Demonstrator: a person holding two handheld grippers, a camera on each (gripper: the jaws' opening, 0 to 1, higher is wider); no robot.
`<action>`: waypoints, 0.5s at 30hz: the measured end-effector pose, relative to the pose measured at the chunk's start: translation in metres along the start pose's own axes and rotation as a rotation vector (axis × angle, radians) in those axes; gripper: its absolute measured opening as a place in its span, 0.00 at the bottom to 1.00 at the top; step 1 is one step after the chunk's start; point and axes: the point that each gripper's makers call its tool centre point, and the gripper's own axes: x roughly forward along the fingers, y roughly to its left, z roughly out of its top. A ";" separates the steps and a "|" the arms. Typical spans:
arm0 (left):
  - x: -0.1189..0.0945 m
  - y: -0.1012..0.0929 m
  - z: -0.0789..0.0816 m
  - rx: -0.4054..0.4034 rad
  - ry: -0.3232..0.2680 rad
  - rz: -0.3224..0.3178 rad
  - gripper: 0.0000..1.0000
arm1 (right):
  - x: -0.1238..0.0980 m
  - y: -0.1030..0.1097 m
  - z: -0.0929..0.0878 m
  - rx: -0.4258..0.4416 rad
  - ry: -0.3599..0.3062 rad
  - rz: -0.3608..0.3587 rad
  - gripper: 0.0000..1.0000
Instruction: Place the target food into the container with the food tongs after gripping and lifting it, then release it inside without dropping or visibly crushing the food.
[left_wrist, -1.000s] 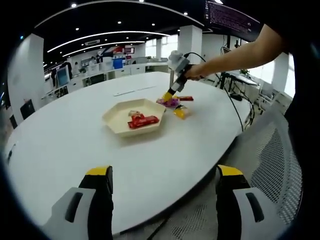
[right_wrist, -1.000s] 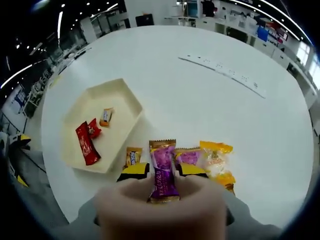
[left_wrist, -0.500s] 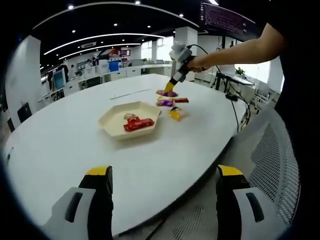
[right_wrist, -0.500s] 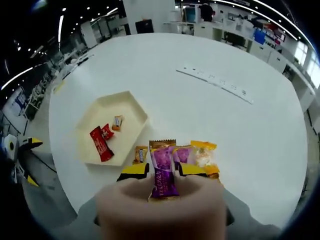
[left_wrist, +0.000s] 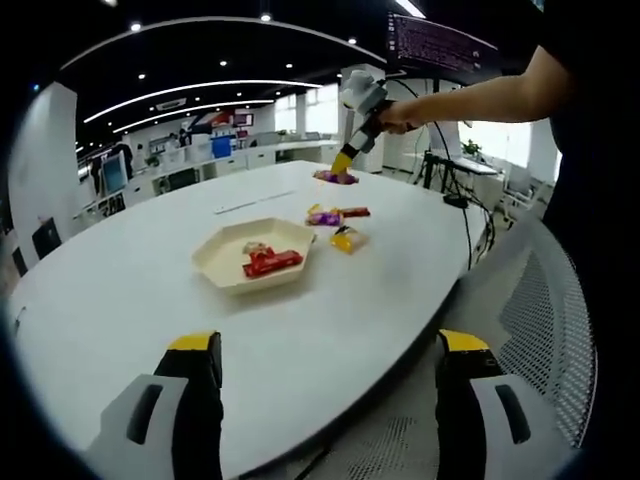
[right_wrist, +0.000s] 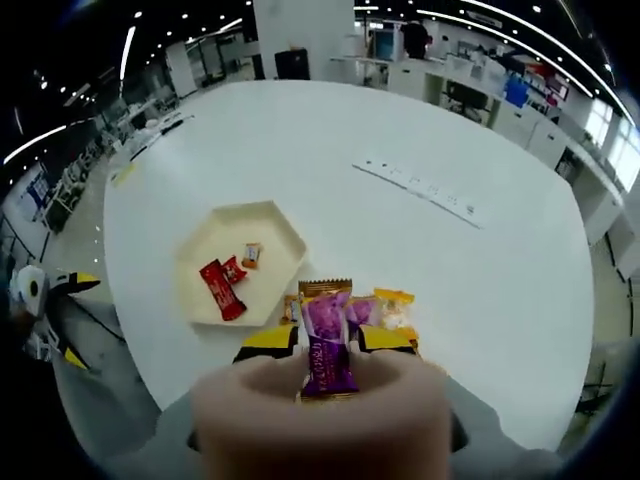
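- Purple candy (right_wrist: 326, 340) sits clamped upright between the yellow-tipped jaws of the right gripper (right_wrist: 326, 342), held up in the air above the white surface (right_wrist: 420, 270); in the left gripper view the same candy (left_wrist: 335, 177) hangs at the tip of that gripper (left_wrist: 342, 166), raised well above the surface (left_wrist: 130, 300) in a person's hand (left_wrist: 392, 116).
- Hexagonal cream container (right_wrist: 270, 225) lies on the surface, below and to the left of the held candy in the right gripper view, and holds two red-wrapped sweets (right_wrist: 222, 286) and a small orange one (right_wrist: 250, 255).
- Loose candies (left_wrist: 338, 222), purple, red and yellow among them, lie on the surface just beside the container (left_wrist: 222, 270).
- Left gripper (left_wrist: 327, 350) is held low at the near edge of the surface, its jaws spread wide with nothing between them.
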 end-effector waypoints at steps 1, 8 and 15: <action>0.000 -0.001 0.000 0.002 -0.002 -0.005 0.88 | -0.003 0.001 0.002 -0.001 -0.002 -0.001 0.22; -0.005 -0.004 0.003 -0.003 -0.029 -0.007 0.92 | -0.020 0.005 0.009 -0.016 -0.014 -0.013 0.22; -0.007 -0.006 0.005 -0.006 -0.053 -0.003 0.93 | -0.034 0.008 0.017 -0.023 -0.035 -0.021 0.22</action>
